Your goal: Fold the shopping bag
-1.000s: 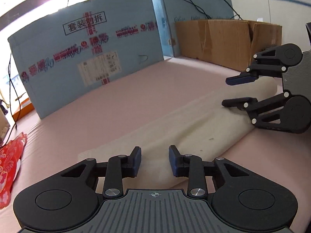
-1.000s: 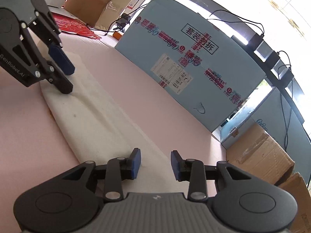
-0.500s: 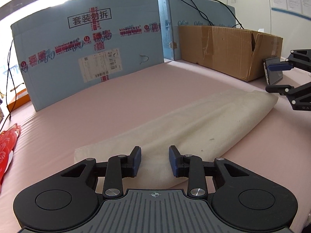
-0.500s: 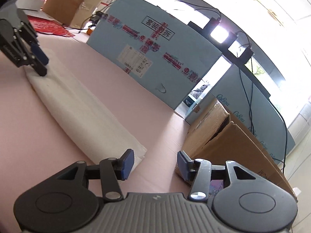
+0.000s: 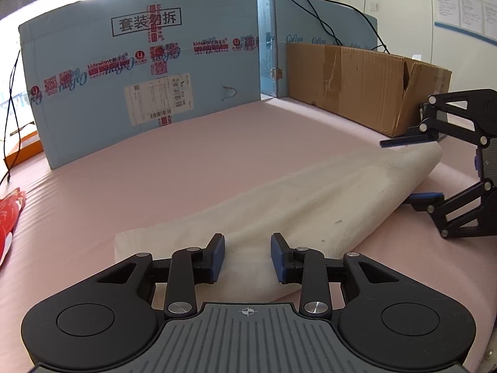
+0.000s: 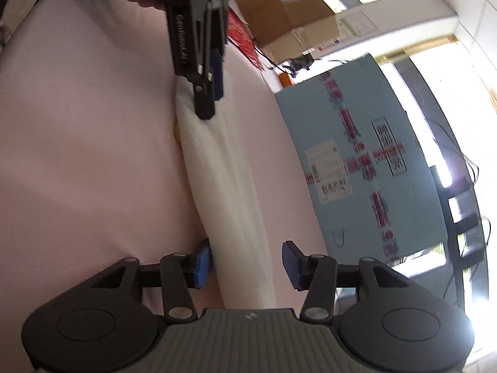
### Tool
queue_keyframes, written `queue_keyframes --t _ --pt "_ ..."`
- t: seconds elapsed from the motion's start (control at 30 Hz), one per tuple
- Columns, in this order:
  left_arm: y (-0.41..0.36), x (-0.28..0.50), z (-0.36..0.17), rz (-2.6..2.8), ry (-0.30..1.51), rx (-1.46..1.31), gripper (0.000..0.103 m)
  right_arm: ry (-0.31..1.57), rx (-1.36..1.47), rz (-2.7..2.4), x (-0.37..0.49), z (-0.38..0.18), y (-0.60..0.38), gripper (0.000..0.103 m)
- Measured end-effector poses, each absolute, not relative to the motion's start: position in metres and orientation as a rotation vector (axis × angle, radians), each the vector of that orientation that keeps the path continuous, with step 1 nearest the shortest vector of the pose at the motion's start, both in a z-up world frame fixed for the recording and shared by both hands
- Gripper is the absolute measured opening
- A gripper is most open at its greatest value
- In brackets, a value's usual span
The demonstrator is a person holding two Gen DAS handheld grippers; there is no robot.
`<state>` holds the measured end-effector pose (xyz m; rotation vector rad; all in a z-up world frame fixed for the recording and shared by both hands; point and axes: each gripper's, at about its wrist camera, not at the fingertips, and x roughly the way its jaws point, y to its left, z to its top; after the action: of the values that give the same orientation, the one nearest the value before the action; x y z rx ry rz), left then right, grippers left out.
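The cream shopping bag (image 5: 310,205) lies folded into a long strip on the pink table (image 5: 186,161). My left gripper (image 5: 247,257) is open, its fingers straddling the strip's near end. My right gripper (image 5: 413,171) is at the far end, turned on its side and open, one finger above the bag's end and one below it. In the right wrist view the bag (image 6: 223,186) runs between the open fingers of my right gripper (image 6: 247,264). The left gripper (image 6: 211,93) stands over the strip's other end.
A large blue carton (image 5: 139,80) and a brown cardboard box (image 5: 357,84) stand along the back of the table. A red patterned item (image 5: 9,217) lies at the left edge. Another brown box (image 6: 289,6) sits beyond the table.
My right gripper has rolled onto its side and moved back in to the bag's far end, with its fingers now around that end. My left gripper has stayed open at the near end.
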<state>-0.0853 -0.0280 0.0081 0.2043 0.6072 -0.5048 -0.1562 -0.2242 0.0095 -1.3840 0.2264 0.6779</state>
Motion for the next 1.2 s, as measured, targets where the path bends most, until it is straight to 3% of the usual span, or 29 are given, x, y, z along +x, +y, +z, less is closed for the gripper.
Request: queue_keyframes --t 0.07,0.3,0.53,0.6,0.7,0.8,0.9,1.2 --pt "-0.027 -0.086 0.010 -0.505 0.599 0.228 0.041 0.240 -1.428 0.755 -0.155 0.007 -0.220 0.013" --pt "-0.040 -0.107 0.030 -0.769 0.444 0.363 0.053 0.398 -1.236 0.867 -0.136 0.036 -0.235 0.012" --pt "-0.053 -0.104 0.019 -0.891 0.513 0.468 0.052 0.632 -0.825 0.945 -0.106 0.075 -0.276 0.011" --pt "-0.037 -0.091 0.018 -0.915 0.590 0.360 0.032 0.719 -0.692 0.959 -0.091 0.080 -0.292 0.011" --pt "-0.004 -0.070 0.011 -0.951 0.690 0.065 0.024 0.856 -0.467 0.981 -0.064 0.082 -0.315 0.014" --pt "0.019 -0.059 -0.001 -0.918 0.745 -0.128 0.021 0.951 -0.238 0.975 -0.036 0.081 -0.342 0.025" --pt "0.032 -0.054 -0.008 -0.880 0.770 -0.235 0.015 0.995 -0.095 0.881 -0.018 0.079 -0.366 0.028" --pt "0.055 -0.045 -0.015 -0.848 0.820 -0.368 0.014 1.054 0.104 0.623 -0.010 0.076 -0.390 0.026"
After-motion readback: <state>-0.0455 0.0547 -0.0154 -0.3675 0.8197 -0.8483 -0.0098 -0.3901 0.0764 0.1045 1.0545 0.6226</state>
